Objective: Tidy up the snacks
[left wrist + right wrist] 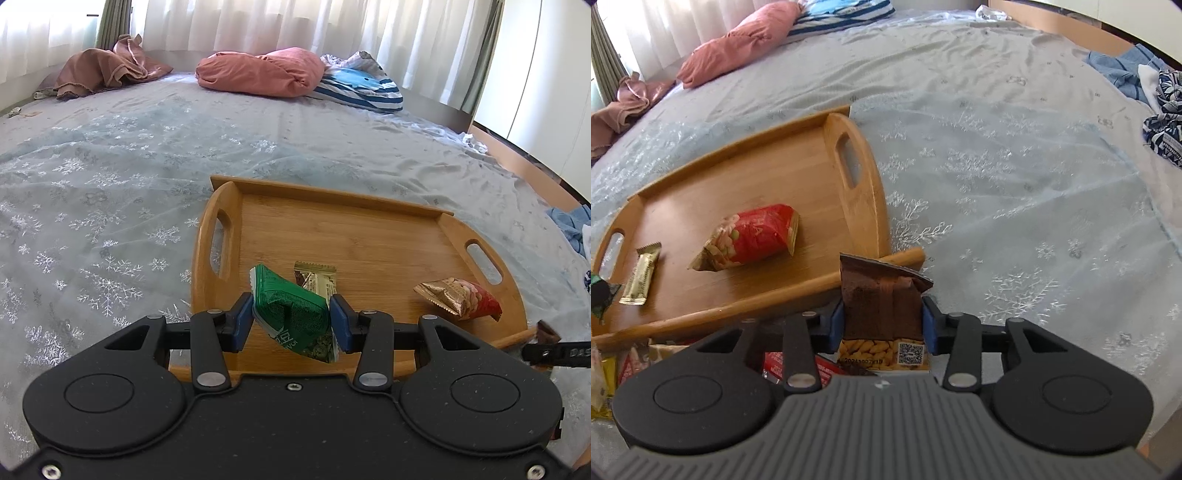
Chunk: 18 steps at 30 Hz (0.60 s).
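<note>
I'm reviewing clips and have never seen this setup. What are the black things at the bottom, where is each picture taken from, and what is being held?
Each picture comes from a fisheye camera on a handheld two-finger gripper, looking along its fingers; a person carries one per hand. The black shapes are the grippers themselves. The left gripper pinches a green snack packet above a wooden tray on a bed. The right gripper pinches a brown snack packet at the tray's near corner. On the tray lie a red snack bag and a gold bar.

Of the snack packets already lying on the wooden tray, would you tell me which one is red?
The red peanut packet near the tray's right handle; the other packet lying there is a slim gold wrapped bar.
</note>
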Available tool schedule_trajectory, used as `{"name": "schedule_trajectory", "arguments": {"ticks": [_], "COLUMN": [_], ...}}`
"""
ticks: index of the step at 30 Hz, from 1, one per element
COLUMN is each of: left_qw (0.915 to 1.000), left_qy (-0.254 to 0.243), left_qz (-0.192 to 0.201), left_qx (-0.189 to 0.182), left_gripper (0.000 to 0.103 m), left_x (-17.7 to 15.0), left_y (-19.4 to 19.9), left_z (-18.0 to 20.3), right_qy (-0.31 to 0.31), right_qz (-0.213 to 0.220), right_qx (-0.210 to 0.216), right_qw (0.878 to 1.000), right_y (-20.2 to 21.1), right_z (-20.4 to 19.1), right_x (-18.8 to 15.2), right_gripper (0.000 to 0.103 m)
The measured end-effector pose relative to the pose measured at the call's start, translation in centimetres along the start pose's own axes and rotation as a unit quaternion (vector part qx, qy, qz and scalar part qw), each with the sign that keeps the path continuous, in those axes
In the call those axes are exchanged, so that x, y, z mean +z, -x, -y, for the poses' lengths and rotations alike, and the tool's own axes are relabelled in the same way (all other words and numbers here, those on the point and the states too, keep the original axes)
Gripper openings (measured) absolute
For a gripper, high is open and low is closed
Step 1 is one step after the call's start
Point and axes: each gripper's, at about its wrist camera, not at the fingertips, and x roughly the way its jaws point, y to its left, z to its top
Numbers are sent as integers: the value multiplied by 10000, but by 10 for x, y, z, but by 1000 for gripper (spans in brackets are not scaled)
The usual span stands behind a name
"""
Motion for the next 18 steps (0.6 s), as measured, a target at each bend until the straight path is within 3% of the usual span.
{"name": "schedule_trajectory", "arguments": {"ticks": [8, 12, 18], "left_qw": [9999, 9996, 9991], "left_qy": [56, 40, -9], "left_qz": [-102, -270, -398], "left_qx": [56, 78, 136], "left_gripper": [42, 42, 42], "left_x": [11, 12, 11], "left_y": [-14, -25, -36], "left_z": [-4, -3, 1], "right_qy": [299, 588, 1062], "right_qz": [427, 417, 524], "right_qx": [465, 697, 627], "right_qw": [9976, 9950, 9910], "right_y": [31, 16, -14], "right_z": [-2, -17, -41], "right_x": [27, 47, 61], "right_gripper": [45, 45, 45]}}
